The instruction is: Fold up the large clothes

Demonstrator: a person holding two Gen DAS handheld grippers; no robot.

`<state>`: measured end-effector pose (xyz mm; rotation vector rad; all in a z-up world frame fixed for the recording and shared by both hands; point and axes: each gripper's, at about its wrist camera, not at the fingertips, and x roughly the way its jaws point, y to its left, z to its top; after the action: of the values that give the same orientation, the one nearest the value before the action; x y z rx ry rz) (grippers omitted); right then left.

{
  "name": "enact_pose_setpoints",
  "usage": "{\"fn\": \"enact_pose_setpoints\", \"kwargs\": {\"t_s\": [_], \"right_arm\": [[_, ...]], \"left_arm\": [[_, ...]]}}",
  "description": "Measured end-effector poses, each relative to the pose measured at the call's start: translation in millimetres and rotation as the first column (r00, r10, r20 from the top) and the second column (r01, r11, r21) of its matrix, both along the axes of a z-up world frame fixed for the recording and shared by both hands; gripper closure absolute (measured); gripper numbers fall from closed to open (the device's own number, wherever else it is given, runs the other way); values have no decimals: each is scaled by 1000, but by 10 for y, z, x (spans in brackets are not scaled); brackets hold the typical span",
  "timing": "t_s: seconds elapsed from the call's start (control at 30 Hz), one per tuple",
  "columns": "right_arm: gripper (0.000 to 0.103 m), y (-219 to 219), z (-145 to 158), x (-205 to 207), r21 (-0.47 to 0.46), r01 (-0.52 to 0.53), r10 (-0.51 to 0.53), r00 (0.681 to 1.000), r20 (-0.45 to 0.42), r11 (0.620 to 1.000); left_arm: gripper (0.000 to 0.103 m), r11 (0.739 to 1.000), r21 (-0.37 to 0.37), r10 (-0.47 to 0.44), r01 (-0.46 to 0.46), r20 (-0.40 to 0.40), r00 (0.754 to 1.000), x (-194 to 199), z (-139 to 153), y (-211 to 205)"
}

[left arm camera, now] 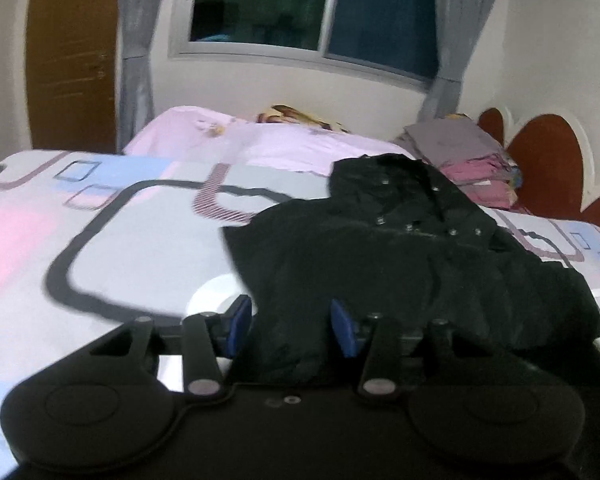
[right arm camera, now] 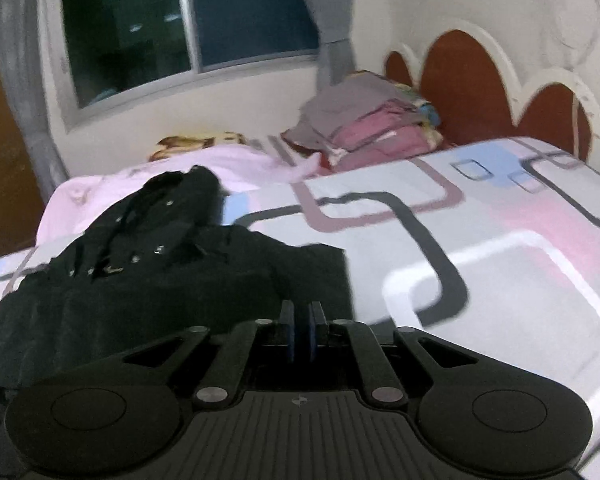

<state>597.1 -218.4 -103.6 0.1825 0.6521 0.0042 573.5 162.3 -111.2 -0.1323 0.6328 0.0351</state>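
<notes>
Lying crumpled on the bed's patterned pink, grey and blue sheet (left arm camera: 112, 240), the black snap-buttoned jacket (left arm camera: 400, 248) spreads toward the pink blanket (left arm camera: 236, 140) at the far side. The left claw (left arm camera: 291, 326) stands partly open, its blue pads either side of a fold of the jacket's near hem; whether they press on it I cannot tell. The right claw (right arm camera: 301, 330) is closed, pads nearly touching over the jacket's edge, and whether cloth is pinched between them is unclear. A stack of folded grey and pink clothes (right arm camera: 360, 128) sits near the red scalloped headboard (right arm camera: 480, 84).
</notes>
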Motion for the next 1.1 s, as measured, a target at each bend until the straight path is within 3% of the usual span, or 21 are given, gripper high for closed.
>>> {"fn": "enact_pose_setpoints", "kwargs": {"t_s": [0.13, 0.23, 0.33, 0.43, 0.5, 0.6, 0.77, 0.83, 0.93, 1.03, 1.1], "right_arm": [[96, 206, -223, 243, -57, -78, 73, 994, -82, 995], [97, 217, -542, 382, -100, -102, 83, 980, -181, 990], [97, 174, -598, 392, -110, -130, 110, 978, -176, 985], [96, 99, -437, 372, -105, -122, 106, 984, -144, 987], [96, 19, -271, 342, -78, -115, 111, 992, -63, 990], [96, 78, -241, 559, -66, -143, 138, 987, -83, 987], [96, 185, -503, 920, -115, -174, 155, 975, -159, 978], [97, 196, -620, 950, -150, -194, 169, 972, -162, 970], [97, 157, -719, 943, -143, -188, 166, 974, -153, 972], [96, 218, -599, 987, -187, -192, 161, 972, -171, 963], [85, 262, -345, 878, -172, -159, 149, 987, -67, 972]], "left_arm": [[60, 998, -15, -65, 64, -74, 995, 314, -173, -205], [59, 996, 29, -79, 85, -168, 983, 424, -418, -292], [58, 994, 42, -88, 98, -185, 979, 449, -474, -311], [60, 994, 43, -93, 103, -189, 978, 470, -369, -270], [52, 995, 44, -81, 86, -113, 990, 429, -207, -214], [44, 995, 58, -77, 80, -59, 995, 623, -77, -221], [42, 990, 92, -96, 107, -115, 989, 1106, -243, -304], [41, 989, 89, -104, 119, -163, 981, 1182, -425, -297], [41, 991, 80, -97, 112, -165, 981, 1148, -563, -310], [44, 991, 86, -90, 106, -178, 980, 1124, -473, -296], [45, 989, 93, -100, 112, -129, 987, 1051, -311, -331]]}}
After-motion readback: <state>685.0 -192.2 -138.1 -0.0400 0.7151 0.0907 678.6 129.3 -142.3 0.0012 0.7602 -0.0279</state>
